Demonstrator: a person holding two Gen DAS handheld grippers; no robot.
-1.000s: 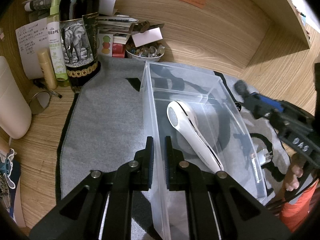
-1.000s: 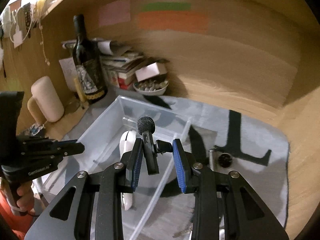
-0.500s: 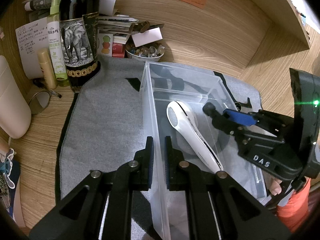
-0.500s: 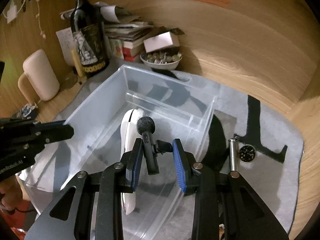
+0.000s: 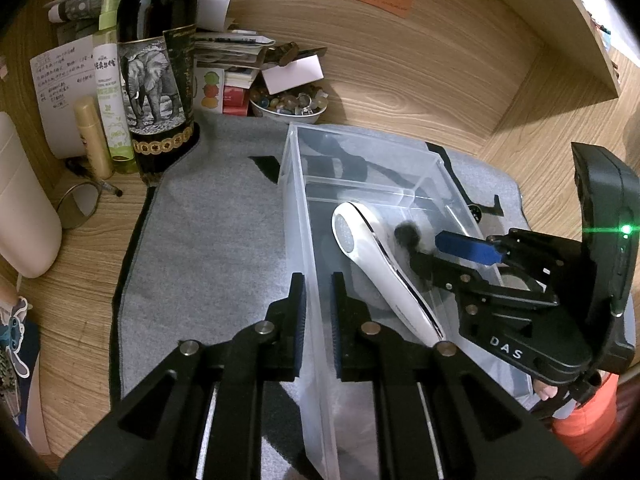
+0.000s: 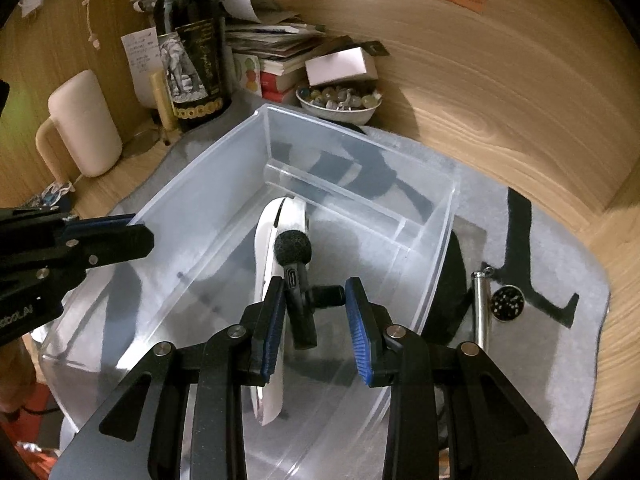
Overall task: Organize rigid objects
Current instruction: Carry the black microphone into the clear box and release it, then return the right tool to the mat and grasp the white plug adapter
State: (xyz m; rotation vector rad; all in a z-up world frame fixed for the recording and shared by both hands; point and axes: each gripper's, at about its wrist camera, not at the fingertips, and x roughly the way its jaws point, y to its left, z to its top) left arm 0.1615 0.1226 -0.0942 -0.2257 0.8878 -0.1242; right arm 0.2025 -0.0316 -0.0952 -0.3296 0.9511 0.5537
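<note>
Two tools worked over a clear plastic bin [image 5: 372,168] that sat on a grey mat [image 5: 212,240] on the wooden surface [image 5: 80,264]. In the left wrist view, the left tool [image 5: 316,320] straddled the bin's near-left wall at lower centre, one finger outside and one inside, clamped on the thin plastic. A white handheld device [image 5: 372,260] lay diagonally on the bin's floor, head toward the upper part of the frame.

In the right wrist view, the right tool [image 6: 314,316] hung over the bin at lower centre, gripping a small black microphone [image 6: 296,276] with a foam head; the body pressed against its left blue pad, and a side stub reached toward the right pad. The microphone hovered just above the white device.

At right of that frame, outside the bin, a silver cylinder [image 6: 482,304] and a small round black object [image 6: 507,303] rested on the mat. A dark bottle [image 6: 192,48] and a bowl of beads [image 6: 340,100] stood near the upper left.
</note>
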